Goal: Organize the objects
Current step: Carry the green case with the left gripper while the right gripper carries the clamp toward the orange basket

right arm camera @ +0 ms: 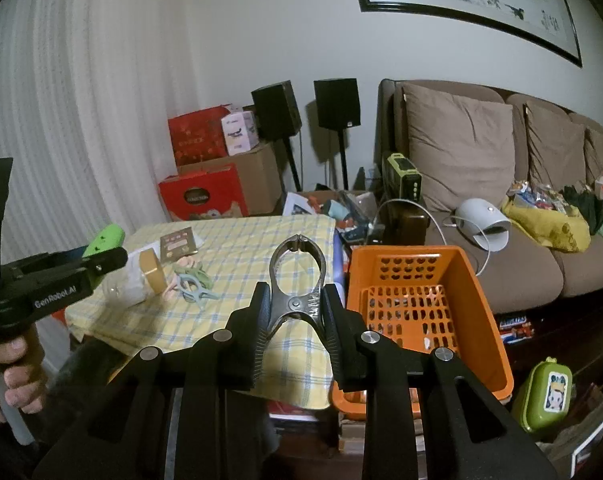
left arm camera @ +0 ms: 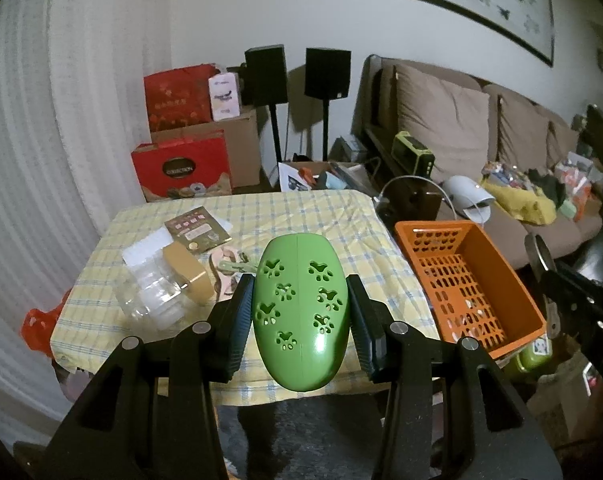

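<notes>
Left wrist view showed the small table draped in a yellow-and-blue checked cloth [left arm camera: 309, 216], with the brown fabric sofa [left arm camera: 461, 120] behind it on the right. An orange perforated plastic basket [left arm camera: 497, 240] sat at the table's right edge, its interior bare apart from a few small specks on the grid floor. On the left half of the cloth lay a clear plastic container with a gold cap [left arm camera: 161, 292], a brown printed packet [left arm camera: 199, 230] farther back, and pastel plastic clips [left arm camera: 225, 264] just beside the container.

The left gripper [left arm camera: 301, 312] was held above the near edge of the table. Its jaws were partly closed, both pads pressed against the sides of a green egg-shaped plastic case with paw-print cutouts [left arm camera: 301, 312], which stood lengthwise between them, clear of the cloth.

Right wrist view showed the right gripper [right arm camera: 295, 308] above the near right part of the table, just left of the basket. Its jaws were narrowed onto the handles of a silver metal spring clamp [right arm camera: 297, 276], whose closed tip pointed away from the camera. The clamp was suspended above the cloth, outside the basket. The person's left hand [right arm camera: 9, 372] gripped the other tool's handle at the frame's left edge.
</notes>
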Motion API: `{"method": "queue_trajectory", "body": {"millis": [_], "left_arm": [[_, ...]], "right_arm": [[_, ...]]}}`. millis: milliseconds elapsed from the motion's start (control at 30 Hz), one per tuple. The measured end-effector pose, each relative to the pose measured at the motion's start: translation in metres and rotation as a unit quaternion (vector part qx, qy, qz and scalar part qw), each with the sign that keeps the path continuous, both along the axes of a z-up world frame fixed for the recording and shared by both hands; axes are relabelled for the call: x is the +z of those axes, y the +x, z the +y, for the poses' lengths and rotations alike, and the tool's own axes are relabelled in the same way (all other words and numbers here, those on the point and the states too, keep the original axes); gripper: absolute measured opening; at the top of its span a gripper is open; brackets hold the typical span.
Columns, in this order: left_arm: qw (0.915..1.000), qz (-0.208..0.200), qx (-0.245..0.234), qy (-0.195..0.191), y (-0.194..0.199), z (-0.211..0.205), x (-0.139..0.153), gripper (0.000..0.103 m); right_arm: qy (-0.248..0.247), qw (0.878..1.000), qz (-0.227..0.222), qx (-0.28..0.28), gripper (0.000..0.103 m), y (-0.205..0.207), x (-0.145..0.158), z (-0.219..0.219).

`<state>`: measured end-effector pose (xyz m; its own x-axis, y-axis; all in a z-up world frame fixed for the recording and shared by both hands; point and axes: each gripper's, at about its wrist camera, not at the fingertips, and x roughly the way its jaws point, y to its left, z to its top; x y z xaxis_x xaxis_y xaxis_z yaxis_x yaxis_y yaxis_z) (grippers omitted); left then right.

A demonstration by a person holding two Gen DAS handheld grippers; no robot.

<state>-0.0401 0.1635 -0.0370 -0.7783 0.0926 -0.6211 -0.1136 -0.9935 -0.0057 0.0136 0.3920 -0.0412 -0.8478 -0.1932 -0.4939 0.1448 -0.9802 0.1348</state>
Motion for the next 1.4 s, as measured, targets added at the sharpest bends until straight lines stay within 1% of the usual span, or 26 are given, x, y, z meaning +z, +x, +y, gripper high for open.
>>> {"method": "queue_trajectory", "body": {"millis": [400,667,833,967,1400], "left_arm": [[0.9999,-0.003,-0.009,0.007,-0.003,0.008,-0.002,0.042],[0.9999,0.001,-0.014,0.003,-0.001,0.013,-0.002,0.042],[0.9997,-0.004,-0.022,0.000,-0.002,0.019,-0.003,0.042],[0.9996,0.001,-0.026,-0.006,-0.001,0.022,-0.003,0.042],[0.9994,0.007,-0.033,-0.004,-0.003,0.030,0.002,0.042]], "right_arm": [[0.002,1.000,0.001,0.000,0.026,-0.002,0.000,0.000],[0.007,1.000,0.002,-0.007,0.026,-0.001,0.000,0.002],[0.010,1.000,0.003,-0.010,0.026,0.000,0.001,0.003],[0.010,1.000,0.003,-0.012,0.026,-0.001,0.001,0.006],[0.007,1.000,0.004,-0.018,0.026,-0.003,0.002,0.010]]}}
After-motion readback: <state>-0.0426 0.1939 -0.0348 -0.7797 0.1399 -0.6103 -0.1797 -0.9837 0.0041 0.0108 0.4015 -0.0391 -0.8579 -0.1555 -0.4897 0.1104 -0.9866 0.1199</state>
